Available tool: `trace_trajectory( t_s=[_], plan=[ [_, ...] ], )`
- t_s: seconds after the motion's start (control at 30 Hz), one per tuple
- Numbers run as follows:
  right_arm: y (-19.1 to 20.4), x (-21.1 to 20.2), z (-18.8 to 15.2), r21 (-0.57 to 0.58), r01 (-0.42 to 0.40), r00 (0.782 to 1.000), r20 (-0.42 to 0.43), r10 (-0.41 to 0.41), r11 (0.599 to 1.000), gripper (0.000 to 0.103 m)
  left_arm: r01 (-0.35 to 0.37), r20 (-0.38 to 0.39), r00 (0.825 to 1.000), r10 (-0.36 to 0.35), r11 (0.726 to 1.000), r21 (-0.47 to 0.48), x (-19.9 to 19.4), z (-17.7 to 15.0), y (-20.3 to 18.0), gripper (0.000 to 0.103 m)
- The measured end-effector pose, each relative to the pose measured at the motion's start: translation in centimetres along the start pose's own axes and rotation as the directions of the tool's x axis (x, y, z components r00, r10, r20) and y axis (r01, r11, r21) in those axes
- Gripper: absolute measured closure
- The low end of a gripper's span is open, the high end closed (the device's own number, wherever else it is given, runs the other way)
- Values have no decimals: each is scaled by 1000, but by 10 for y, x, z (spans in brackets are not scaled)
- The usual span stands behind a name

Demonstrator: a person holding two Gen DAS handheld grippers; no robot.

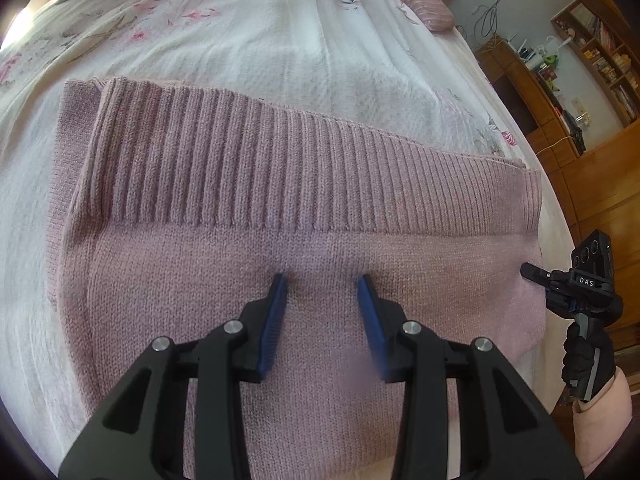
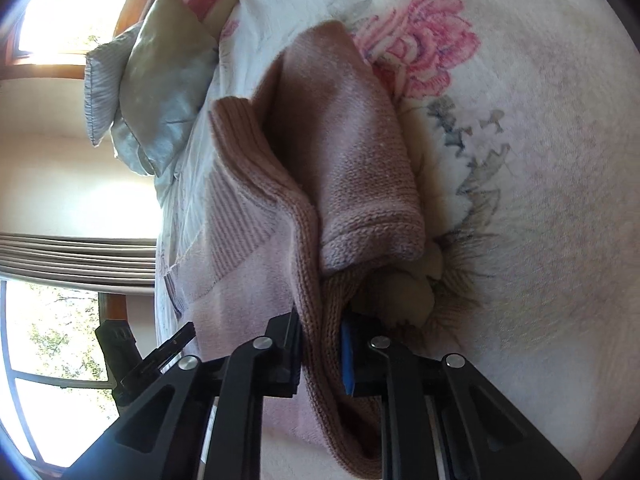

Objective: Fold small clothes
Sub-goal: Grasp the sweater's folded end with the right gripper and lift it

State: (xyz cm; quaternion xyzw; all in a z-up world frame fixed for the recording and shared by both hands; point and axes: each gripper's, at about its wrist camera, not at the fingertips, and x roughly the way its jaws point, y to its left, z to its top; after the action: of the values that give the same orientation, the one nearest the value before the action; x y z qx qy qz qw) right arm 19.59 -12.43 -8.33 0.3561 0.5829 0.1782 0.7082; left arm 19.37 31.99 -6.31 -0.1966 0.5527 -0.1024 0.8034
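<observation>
A dusty-pink knit sweater [image 1: 304,208] lies folded on the bed, its ribbed band across the far side. My left gripper [image 1: 322,280] hovers open just over the plain knit, blue pads [image 1: 276,312] apart, with nothing between them. My right gripper [image 1: 531,272], held by a black-gloved hand [image 1: 588,356], meets the sweater's right edge. In the right wrist view the right gripper [image 2: 320,336] is shut on a thick fold of the sweater [image 2: 348,160], which bunches up and lifts off the cover ahead of it. The left gripper [image 2: 176,344] shows at the lower left.
The bed cover [image 1: 248,40] is white with pink flowers [image 2: 420,44]. Grey-green pillows [image 2: 156,92] and a pink pillow [image 1: 424,4] lie at the head of the bed. Wooden shelves and a cabinet [image 1: 560,92] stand beyond the bed's right edge. Bright windows [image 2: 52,320] show behind.
</observation>
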Motion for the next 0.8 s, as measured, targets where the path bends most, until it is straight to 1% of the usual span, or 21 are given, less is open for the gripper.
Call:
trace_trajectory(
  t_s=[0.03, 0.1, 0.2, 0.27, 0.37, 0.5, 0.6, 0.67, 0.8],
  plan=[
    [14, -6, 0, -21, -7, 1000, 14, 7, 1000, 88, 3, 17, 1000, -3, 1000, -1, -10, -1, 1, 67],
    [47, -13, 1, -82, 6, 1000, 29, -4, 997, 88, 27, 49, 998, -27, 1000, -8, -29, -4, 5, 66],
    [103, -11, -2, -209, 39, 999, 28, -33, 977, 89, 50, 78, 996, -48, 999, -18, -51, -7, 13, 64],
    [139, -3, -8, -295, 57, 998, 18, -55, 954, 89, 62, 88, 994, -59, 998, -28, -60, -9, 20, 64],
    [178, 16, -21, -390, 60, 997, -10, -70, 919, 88, 63, 101, 993, -57, 997, -51, -71, -11, 35, 63],
    [218, 53, -46, -503, 76, 990, -63, -125, 861, 88, 92, 115, 990, -80, 989, -111, -81, -14, 55, 63],
    [237, 84, -66, -571, 90, 978, -106, -181, 816, 88, 104, 125, 988, -87, 986, -132, -86, -14, 64, 63],
    [246, 107, -78, -605, 103, 965, -132, -226, 790, 88, 113, 129, 987, -95, 983, -141, -88, -14, 69, 63],
    [254, 153, -104, -679, 150, 926, -159, -343, 719, 87, 125, 126, 986, -105, 979, -159, -87, -16, 74, 63]
  ],
)
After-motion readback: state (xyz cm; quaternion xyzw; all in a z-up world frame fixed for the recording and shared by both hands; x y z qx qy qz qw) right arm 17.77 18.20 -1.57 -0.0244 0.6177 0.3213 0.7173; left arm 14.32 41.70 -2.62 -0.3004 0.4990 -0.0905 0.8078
